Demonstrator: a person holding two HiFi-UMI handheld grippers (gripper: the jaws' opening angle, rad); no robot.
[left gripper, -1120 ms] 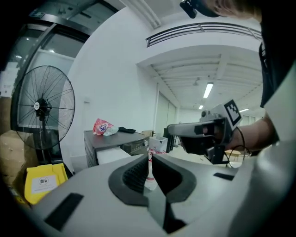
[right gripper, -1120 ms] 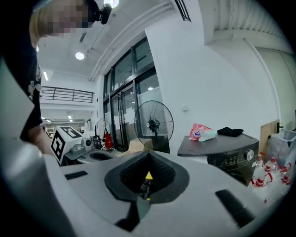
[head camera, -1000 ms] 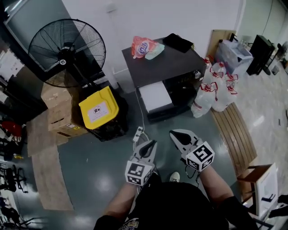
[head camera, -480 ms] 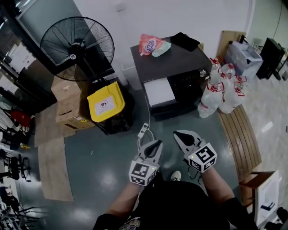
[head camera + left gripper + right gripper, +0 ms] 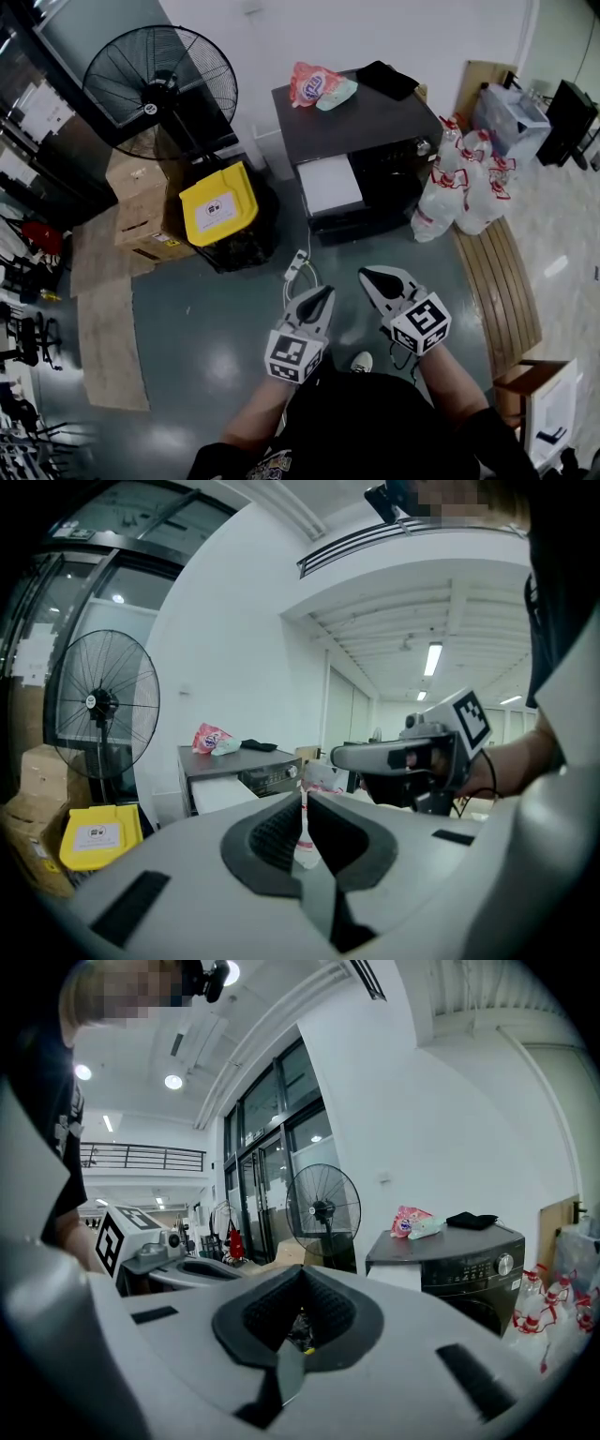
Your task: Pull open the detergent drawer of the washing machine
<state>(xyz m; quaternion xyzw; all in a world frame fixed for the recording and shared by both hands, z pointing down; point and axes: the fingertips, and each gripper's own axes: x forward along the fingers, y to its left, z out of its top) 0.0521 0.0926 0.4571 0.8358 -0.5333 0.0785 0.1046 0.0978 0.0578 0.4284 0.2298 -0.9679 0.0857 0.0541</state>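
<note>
Washing machine [image 5: 361, 127] well beyond left gripper [image 5: 324, 294] and right gripper [image 5: 367, 276], both closed, empty; yellow bin [image 5: 217, 204] label illegible

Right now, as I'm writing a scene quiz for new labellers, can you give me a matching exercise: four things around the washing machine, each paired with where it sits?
Things:
1 pink bag
2 yellow-lidded bin
3 clear tied bags
4 fan

Places:
A floor, to the right of the washing machine in the head view
B floor, between the cardboard boxes and the machine
C on top of the machine
D behind the boxes, near the wall

Pairs: 1-C, 2-B, 3-A, 4-D
</note>
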